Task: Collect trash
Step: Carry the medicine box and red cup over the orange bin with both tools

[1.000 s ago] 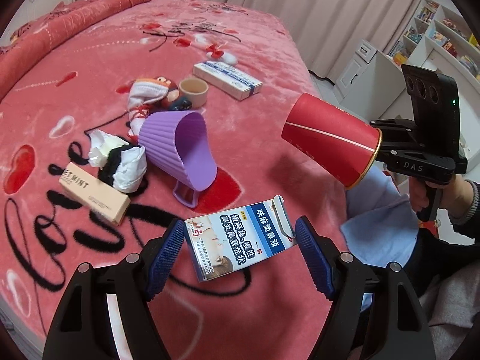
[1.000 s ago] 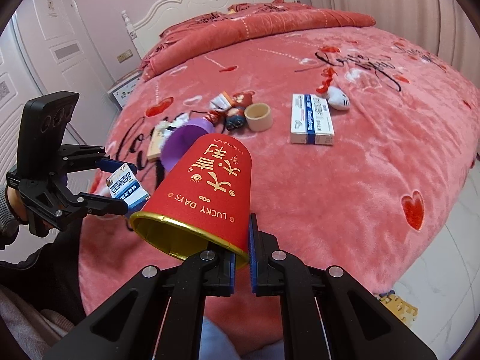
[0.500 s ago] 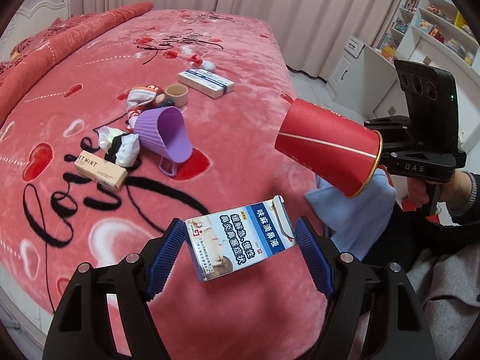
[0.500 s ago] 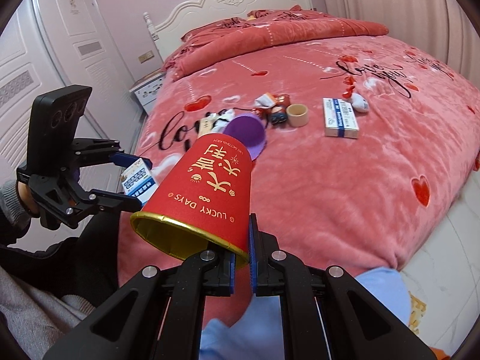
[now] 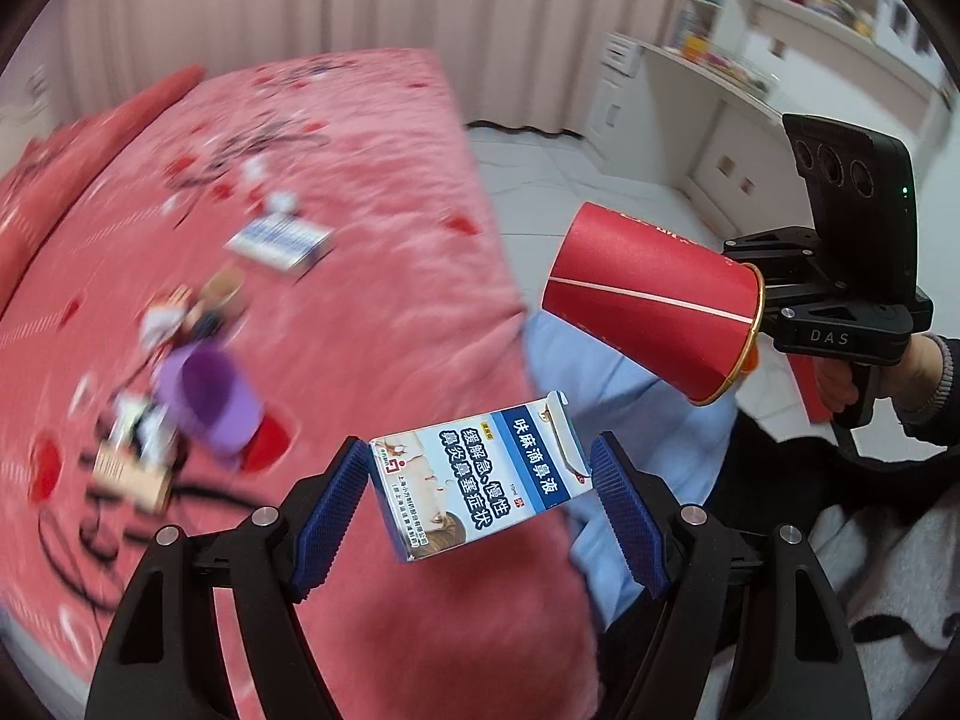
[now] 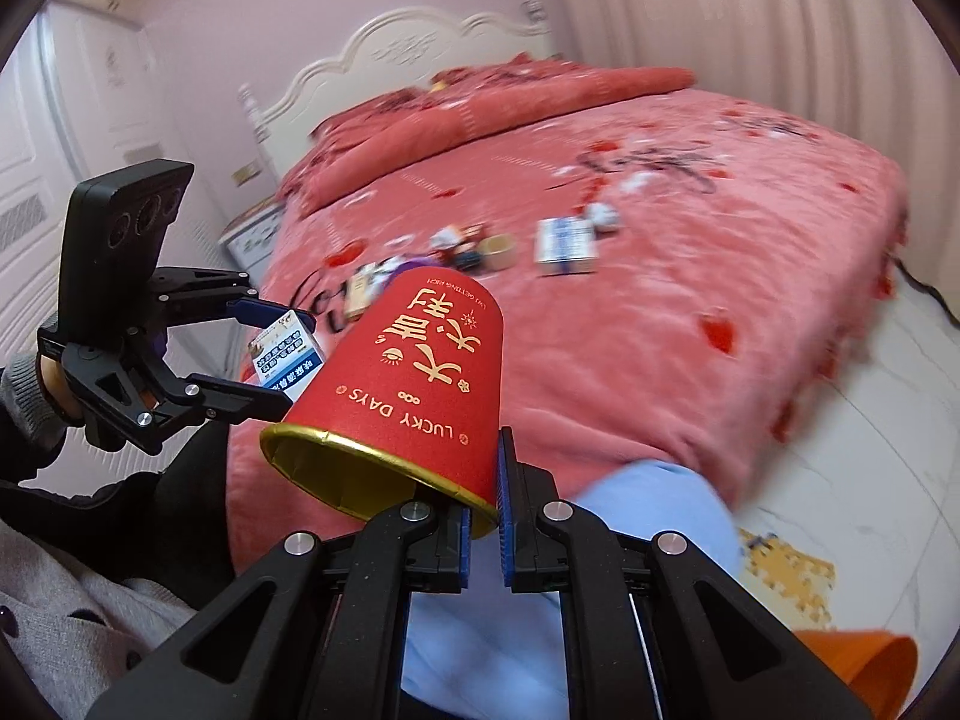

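Perhaps tissue beside blurred purple cup

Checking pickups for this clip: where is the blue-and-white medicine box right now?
The medicine box is off the bed, clamped in the left gripper. In the right wrist view it sits left of the red paper cup, which the right gripper holds.

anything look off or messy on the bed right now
Yes. A purple cup lies tipped on its side on the bed, among scattered litter: a white-and-blue box, a tan box, crumpled wrappers. The frame is motion-blurred, so details are unclear. No spill is visible.
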